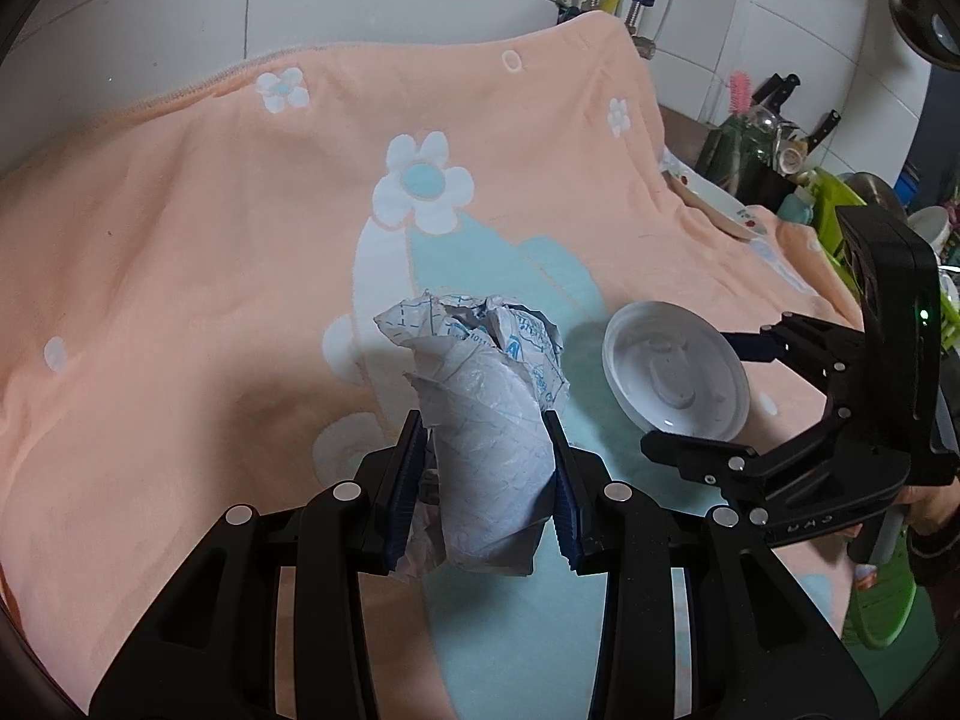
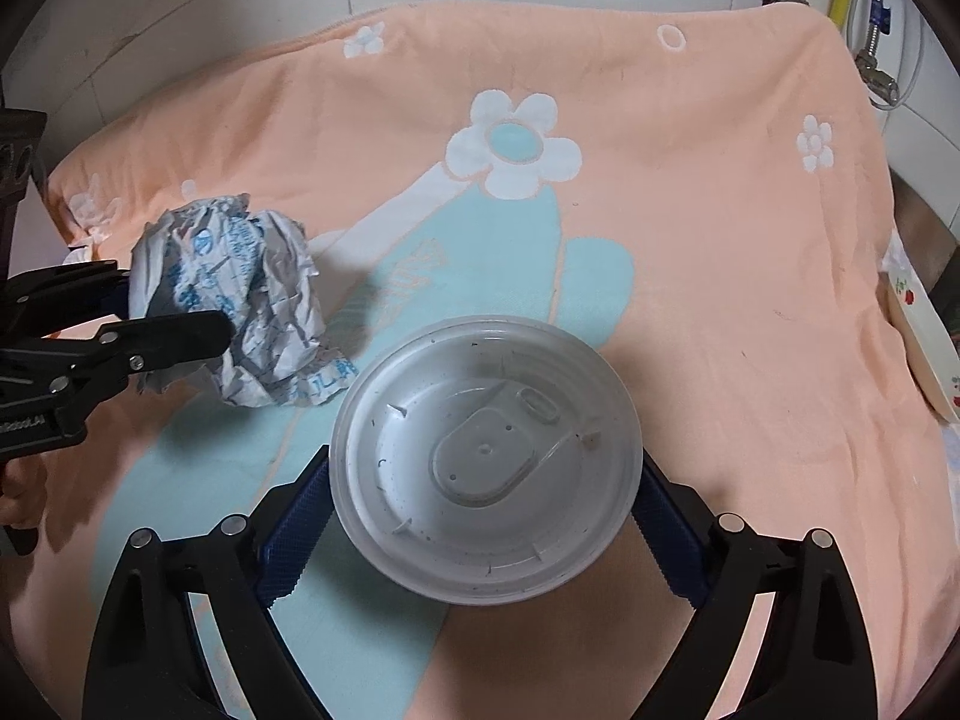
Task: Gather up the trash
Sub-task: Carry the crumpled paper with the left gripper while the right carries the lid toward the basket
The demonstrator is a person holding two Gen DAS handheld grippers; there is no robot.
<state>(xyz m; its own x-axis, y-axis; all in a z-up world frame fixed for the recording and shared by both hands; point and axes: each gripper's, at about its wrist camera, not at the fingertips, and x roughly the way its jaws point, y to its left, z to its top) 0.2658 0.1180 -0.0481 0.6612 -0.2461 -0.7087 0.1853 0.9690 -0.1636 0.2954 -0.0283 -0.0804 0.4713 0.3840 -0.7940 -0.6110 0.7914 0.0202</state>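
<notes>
A peach towel (image 2: pixel 690 252) printed with white and pale-blue flowers covers the surface under both of your grippers, its far edge running along the white tiled wall (image 1: pixel 300 6) and its right edge dropping toward a crowded dish rack (image 1: pixel 840 204). A shallow patterned dish (image 2: pixel 924 336) lies at that right edge, partly on the cloth.

Toward the middle of the towel, over the blue leaf of the print, your right gripper (image 2: pixel 486 492) pinches a round translucent plastic lid (image 2: pixel 486 468). Both blue pads press against its rim on opposite sides, and the lid's hollow side, with its raised moulded tab, faces the right wrist camera. In the left wrist view, the same lid (image 1: pixel 675 369) hangs tilted above the cloth, clear of it, with its shadow falling on the blue print to the left.

To the left of the lid, nearer the towel's left edge, your left gripper (image 1: pixel 486 480) clamps a crumpled wrapper (image 1: pixel 486 420) of white paper with blue lettering. The blue pads squeeze the lower part of the wad, and its crushed top flares out beyond the fingertips. From the right wrist camera the wrapper (image 2: pixel 240 300) sits just beside the lid without touching it.

A bare hand (image 2: pixel 21 492) shows at the left gripper's handle.
</notes>
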